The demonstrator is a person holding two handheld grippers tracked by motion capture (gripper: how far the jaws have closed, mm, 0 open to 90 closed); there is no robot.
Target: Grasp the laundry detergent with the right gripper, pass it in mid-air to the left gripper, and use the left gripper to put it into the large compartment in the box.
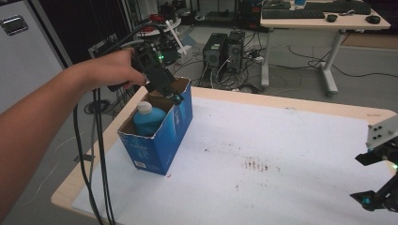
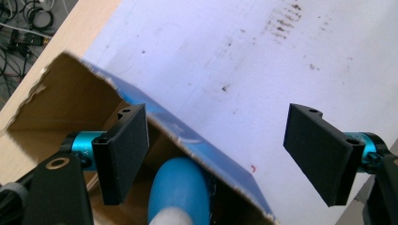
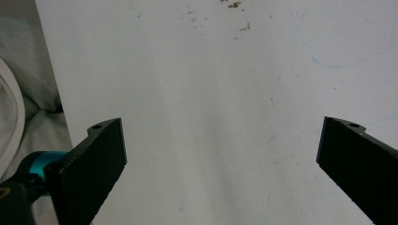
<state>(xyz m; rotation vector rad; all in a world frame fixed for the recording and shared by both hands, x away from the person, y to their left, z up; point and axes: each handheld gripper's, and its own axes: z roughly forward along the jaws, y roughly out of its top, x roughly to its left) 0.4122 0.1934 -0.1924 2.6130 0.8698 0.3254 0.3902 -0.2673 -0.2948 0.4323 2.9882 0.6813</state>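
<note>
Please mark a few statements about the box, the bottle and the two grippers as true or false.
1. The bottle stands inside the box. True.
2. The left gripper holds the bottle. False: its jaws are open above the box, with nothing between them.
3. The box is closed. False: its top is open.
4. The right gripper is open over the bare sheet. True.
5. The box sits at the table's right edge. False: it sits near the left edge of the table.
</note>
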